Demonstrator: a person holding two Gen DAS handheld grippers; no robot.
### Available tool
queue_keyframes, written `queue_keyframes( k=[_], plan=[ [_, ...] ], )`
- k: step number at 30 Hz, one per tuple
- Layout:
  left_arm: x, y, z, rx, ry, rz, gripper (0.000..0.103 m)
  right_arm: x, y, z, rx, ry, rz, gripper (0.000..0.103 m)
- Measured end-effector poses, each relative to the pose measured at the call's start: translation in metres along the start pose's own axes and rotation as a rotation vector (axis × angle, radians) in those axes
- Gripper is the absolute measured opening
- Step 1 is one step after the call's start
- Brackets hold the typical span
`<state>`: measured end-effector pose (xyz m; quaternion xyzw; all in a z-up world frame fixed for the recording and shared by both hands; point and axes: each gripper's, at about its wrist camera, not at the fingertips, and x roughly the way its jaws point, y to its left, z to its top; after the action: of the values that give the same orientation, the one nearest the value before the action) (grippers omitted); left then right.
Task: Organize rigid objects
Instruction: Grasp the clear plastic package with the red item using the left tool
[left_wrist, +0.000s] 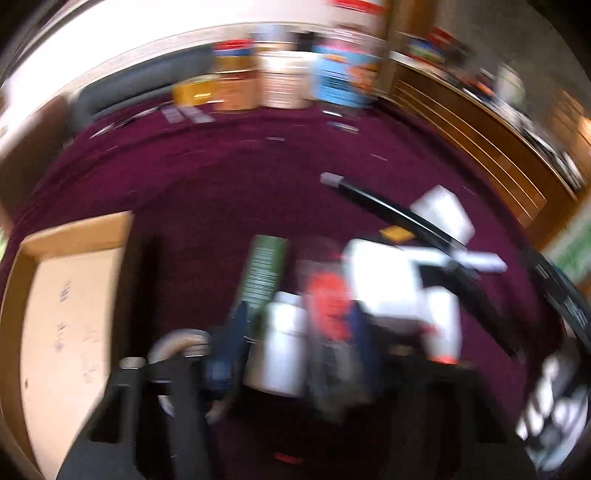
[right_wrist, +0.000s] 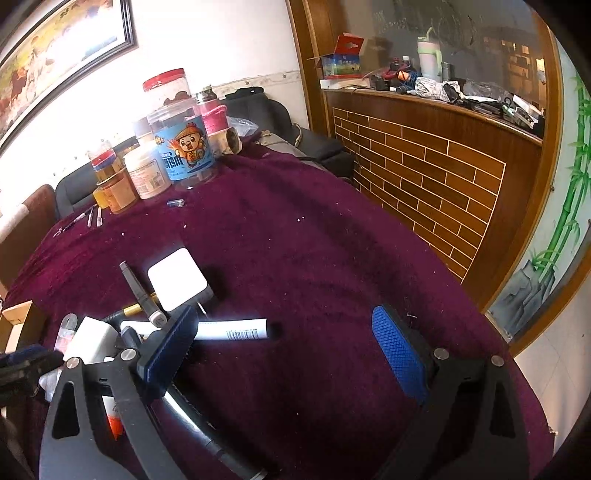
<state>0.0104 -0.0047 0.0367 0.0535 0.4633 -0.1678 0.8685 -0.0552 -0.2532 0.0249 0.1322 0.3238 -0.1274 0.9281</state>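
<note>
The left wrist view is blurred by motion. My left gripper (left_wrist: 295, 332) has its blue pads (left_wrist: 229, 339) drawn in around a white bottle (left_wrist: 284, 339) and a clear packet with red-orange contents (left_wrist: 328, 314); they seem to press on both. A green barcoded item (left_wrist: 264, 269) sticks out beyond the bottle. White blocks (left_wrist: 384, 280) and a black rod (left_wrist: 388, 210) lie just past them. My right gripper (right_wrist: 284, 332) stands open over the purple cloth with nothing between its fingers. A white marker (right_wrist: 229, 330) lies by its left finger, near a white square box (right_wrist: 177, 284) and a grey pen (right_wrist: 138, 291).
An open cardboard box (left_wrist: 66, 314) sits at the table's left edge. Jars and bottles (right_wrist: 181, 147) crowd the far side of the purple cloth (right_wrist: 314, 240). A wooden counter (right_wrist: 424, 177) with clutter stands to the right. Small pens (right_wrist: 92, 216) lie at the far left.
</note>
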Motion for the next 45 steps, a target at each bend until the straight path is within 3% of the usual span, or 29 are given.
queue_keyframes(
  k=[1,3,7,12,14,16,18,19,20,23,27,29,33,37,39,45],
  plan=[
    [-0.003,-0.009,-0.002,0.035,0.005,-0.013,0.019,0.001,0.0,0.0,0.002,0.004,0.002,0.096],
    [-0.011,-0.022,-0.009,0.091,0.018,-0.033,0.018,0.003,-0.001,0.0,0.004,0.015,0.007,0.096],
    [-0.024,-0.016,-0.014,0.057,-0.006,-0.044,0.02,0.005,-0.003,0.0,0.021,0.029,0.017,0.096],
    [-0.017,-0.019,-0.018,0.034,0.042,-0.099,0.029,0.008,-0.006,0.0,0.037,0.046,0.022,0.096],
    [-0.008,-0.026,-0.018,0.03,0.073,-0.107,0.042,0.009,-0.006,0.0,0.039,0.049,0.022,0.096],
    [0.0,-0.038,-0.018,0.041,0.061,-0.065,0.049,0.009,-0.006,0.0,0.04,0.052,0.021,0.096],
    [0.005,-0.043,-0.018,0.047,0.056,-0.021,0.048,0.01,-0.006,0.0,0.044,0.053,0.021,0.096],
    [0.003,-0.042,-0.019,0.038,0.049,-0.021,0.042,0.01,-0.007,0.0,0.046,0.054,0.021,0.096],
    [0.001,-0.041,-0.021,0.031,0.049,-0.03,0.034,0.011,-0.007,0.001,0.048,0.056,0.022,0.096],
    [-0.011,-0.028,-0.031,-0.014,0.066,-0.082,0.025,0.012,-0.009,0.0,0.057,0.063,0.029,0.096],
    [-0.026,-0.02,-0.048,-0.04,0.072,-0.141,0.025,0.015,-0.011,0.0,0.072,0.08,0.041,0.096],
    [-0.025,-0.025,-0.049,-0.026,0.073,-0.137,0.03,0.016,-0.012,0.0,0.076,0.086,0.045,0.096],
    [-0.008,-0.046,-0.042,0.034,0.071,-0.092,0.036,0.016,-0.013,0.0,0.085,0.084,0.042,0.096],
    [-0.004,-0.07,-0.049,0.152,0.012,0.027,0.035,0.016,-0.013,0.0,0.09,0.085,0.039,0.096],
    [-0.007,-0.069,-0.051,0.139,0.017,-0.013,0.023,0.017,-0.014,0.0,0.094,0.087,0.04,0.096],
    [-0.035,-0.044,-0.056,-0.006,-0.021,-0.126,0.023,0.018,-0.017,0.0,0.11,0.096,0.051,0.096]
  ],
)
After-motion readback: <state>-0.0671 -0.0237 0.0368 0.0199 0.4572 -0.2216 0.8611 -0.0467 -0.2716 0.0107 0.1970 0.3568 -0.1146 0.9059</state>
